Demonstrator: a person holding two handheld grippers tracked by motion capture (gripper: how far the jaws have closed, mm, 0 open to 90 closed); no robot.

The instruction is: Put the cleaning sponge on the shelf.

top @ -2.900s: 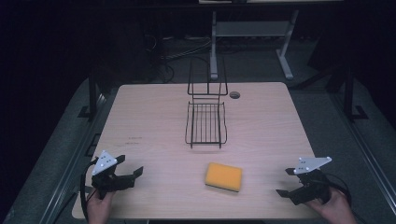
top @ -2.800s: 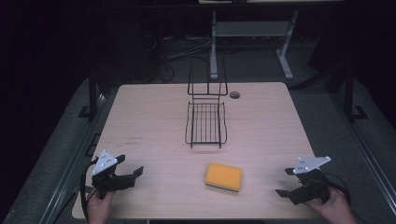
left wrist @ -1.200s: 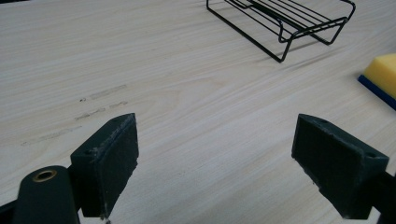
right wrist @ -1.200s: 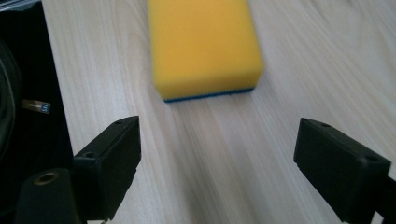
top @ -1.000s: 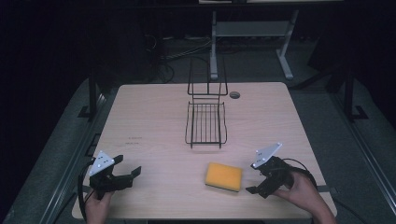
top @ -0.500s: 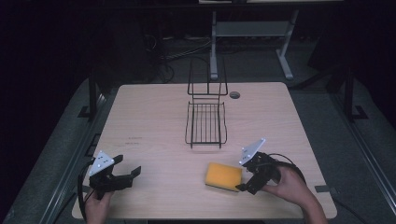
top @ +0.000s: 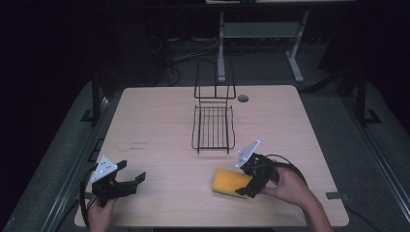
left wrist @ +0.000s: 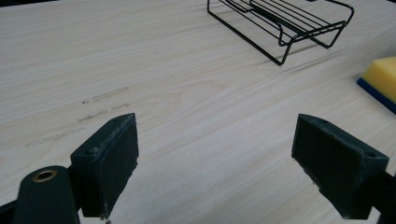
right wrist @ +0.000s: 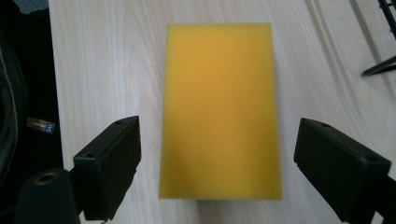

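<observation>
Right gripper view had my right gripper (right wrist: 219,163) poised over the yellow sponge (right wrist: 219,112), jaws spread wide with a pad on either long side of it and bare wood showing between each pad and the foam; nothing was clamped. The sponge lay flat on the wooden table (right wrist: 93,70), its long axis running toward twelve o'clock in that view, and one leg of the wire rack (right wrist: 380,67) crossed the corner at about two o'clock.

From the high view, the sponge (top: 229,181) sat near the front edge of the table (top: 154,121), at roughly five o'clock from the table's centre. My right gripper (top: 252,180) was at its three o'clock end, with my right hand (top: 290,186) behind it. The black wire rack (top: 213,126) stood at about twelve o'clock from the sponge, well apart from it.

My left gripper (top: 128,181) rested near the front left corner, at about eight o'clock from the table's centre, held in my left hand (top: 99,210). In the left gripper view its jaws (left wrist: 215,168) were likewise wide apart with only bare tabletop between them. The sponge's edge (left wrist: 380,79), blue underneath, showed at two o'clock there and the rack (left wrist: 280,23) at one o'clock.
</observation>
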